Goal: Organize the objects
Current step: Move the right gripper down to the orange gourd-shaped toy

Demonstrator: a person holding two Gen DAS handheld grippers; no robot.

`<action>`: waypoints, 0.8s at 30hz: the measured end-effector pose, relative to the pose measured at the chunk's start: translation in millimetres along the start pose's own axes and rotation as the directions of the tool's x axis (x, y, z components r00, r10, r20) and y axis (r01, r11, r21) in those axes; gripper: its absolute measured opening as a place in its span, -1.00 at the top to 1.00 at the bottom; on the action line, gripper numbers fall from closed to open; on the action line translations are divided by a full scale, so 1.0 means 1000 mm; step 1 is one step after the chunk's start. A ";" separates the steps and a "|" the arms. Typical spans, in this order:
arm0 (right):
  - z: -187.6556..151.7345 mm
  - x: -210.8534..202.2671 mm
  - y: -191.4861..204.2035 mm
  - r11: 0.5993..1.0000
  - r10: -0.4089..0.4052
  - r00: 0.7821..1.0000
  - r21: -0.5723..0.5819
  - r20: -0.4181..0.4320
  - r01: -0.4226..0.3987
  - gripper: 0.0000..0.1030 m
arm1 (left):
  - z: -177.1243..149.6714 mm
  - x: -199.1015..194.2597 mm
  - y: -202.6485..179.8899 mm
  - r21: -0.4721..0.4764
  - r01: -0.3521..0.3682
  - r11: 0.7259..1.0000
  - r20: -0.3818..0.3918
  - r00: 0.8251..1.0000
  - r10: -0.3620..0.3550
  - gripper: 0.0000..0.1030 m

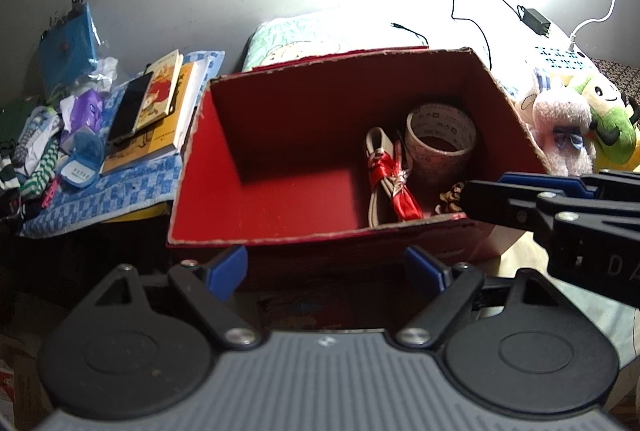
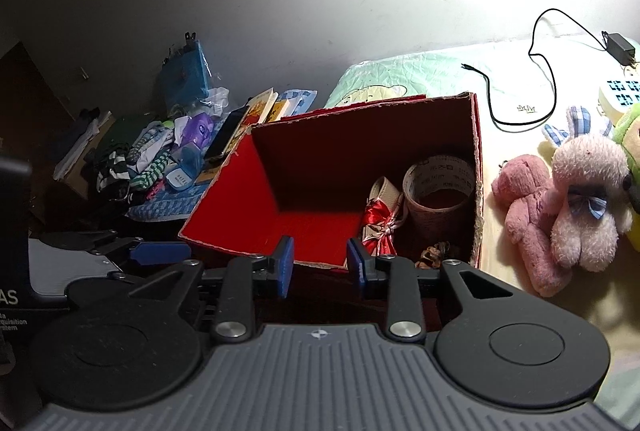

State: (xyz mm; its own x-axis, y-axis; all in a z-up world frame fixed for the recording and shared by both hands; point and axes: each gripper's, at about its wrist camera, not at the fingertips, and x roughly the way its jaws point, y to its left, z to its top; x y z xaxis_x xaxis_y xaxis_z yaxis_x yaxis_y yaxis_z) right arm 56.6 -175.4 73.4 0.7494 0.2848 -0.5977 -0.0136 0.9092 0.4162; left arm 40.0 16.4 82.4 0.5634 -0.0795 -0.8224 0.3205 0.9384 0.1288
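Here's the red cardboard box (image 1: 280, 191), open at the top, its frayed near rim sitting just ahead of both grippers. Look inside: everything is crowded into the right-hand end. A roll of printed tape (image 1: 440, 139) stands on its edge against the right wall, a pale strap bundle tied with red ribbon (image 1: 390, 177) lies just left of it and touching it, and a small brown patterned thing (image 1: 450, 197) sits in the near right corner, too dim to name. The whole left half of the red floor lies bare, so there's open room in there. The left gripper (image 1: 326, 271) hangs low in front of the near wall, jaws spread wide with nothing between the blue pads. The right gripper (image 2: 320, 265) sits at the near rim, jaws part-open with a narrow gap, holding nothing; from the left view its fingers reach in over the near right corner, right by the brown thing. To the left of the box, a blue checked cloth (image 1: 132, 187) carries a stack of books (image 1: 160, 111) with a dark phone (image 1: 128, 109) on top, a purple packet (image 1: 86, 111), a blue case (image 1: 82, 159) and striped socks (image 1: 40, 155), packed close up to the left wall. On the right, plush toys: a pink rabbit (image 2: 584, 199) leaning on a small pink bear (image 2: 524, 207), near the right wall but apart from it. Behind, a black cable (image 2: 540, 71) trails over the pale bedding (image 2: 420, 71).
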 end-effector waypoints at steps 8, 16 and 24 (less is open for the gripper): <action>-0.016 0.001 -0.008 1.000 0.013 0.999 0.023 -0.046 -0.012 0.37 | -0.013 0.006 -0.009 -0.013 -0.013 1.000 -0.041 0.999 0.012 -0.68; -0.030 0.008 -0.018 0.998 0.037 0.993 0.053 -0.116 -0.031 0.37 | -0.027 0.019 -0.012 -0.019 -0.006 1.000 -0.081 0.997 0.005 -0.68; -0.046 0.021 -0.030 0.993 0.046 0.979 0.112 -0.198 -0.024 0.37 | -0.049 0.033 -0.009 -0.028 0.071 0.997 -0.124 0.989 -0.074 -0.58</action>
State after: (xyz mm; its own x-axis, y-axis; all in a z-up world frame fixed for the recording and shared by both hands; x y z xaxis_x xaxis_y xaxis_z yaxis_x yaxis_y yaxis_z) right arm 42.1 -182.3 16.6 0.6020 0.3811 -0.7017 0.0424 0.8622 0.5047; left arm 18.0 21.5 27.1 0.4391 -0.1065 -0.8921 0.3381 0.9396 0.0543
